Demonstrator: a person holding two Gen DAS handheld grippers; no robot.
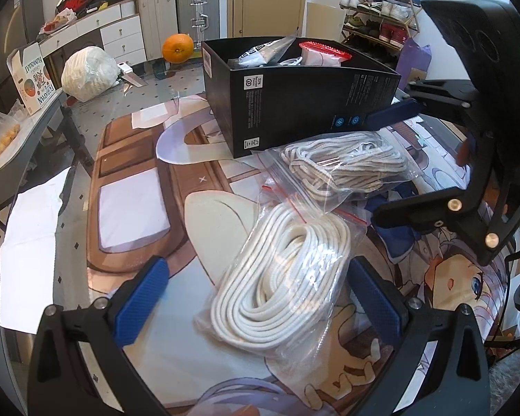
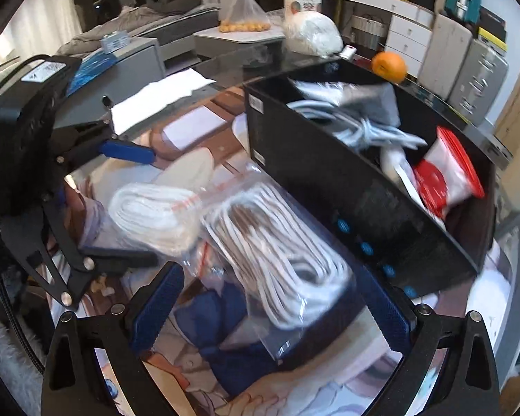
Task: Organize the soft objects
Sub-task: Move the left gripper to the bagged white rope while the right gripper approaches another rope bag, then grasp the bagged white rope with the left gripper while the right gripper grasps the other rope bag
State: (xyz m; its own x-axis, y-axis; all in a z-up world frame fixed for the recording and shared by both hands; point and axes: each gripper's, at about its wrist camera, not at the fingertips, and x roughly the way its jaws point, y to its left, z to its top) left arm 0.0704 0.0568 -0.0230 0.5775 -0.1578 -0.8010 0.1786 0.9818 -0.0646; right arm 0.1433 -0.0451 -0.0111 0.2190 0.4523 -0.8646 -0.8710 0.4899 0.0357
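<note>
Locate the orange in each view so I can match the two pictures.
Left wrist: orange sits upper centre-left, just left of the black box's far corner.
Right wrist: orange sits upper right, behind the box's far rim.
Shared landmark: the black box.

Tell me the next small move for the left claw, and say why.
Probably lower the left claw and shut it on the near rope bag. Its jaws stand open on either side of that bag, which lies on the mat outside the black box. The right claw is open at the other rope bag.
</note>
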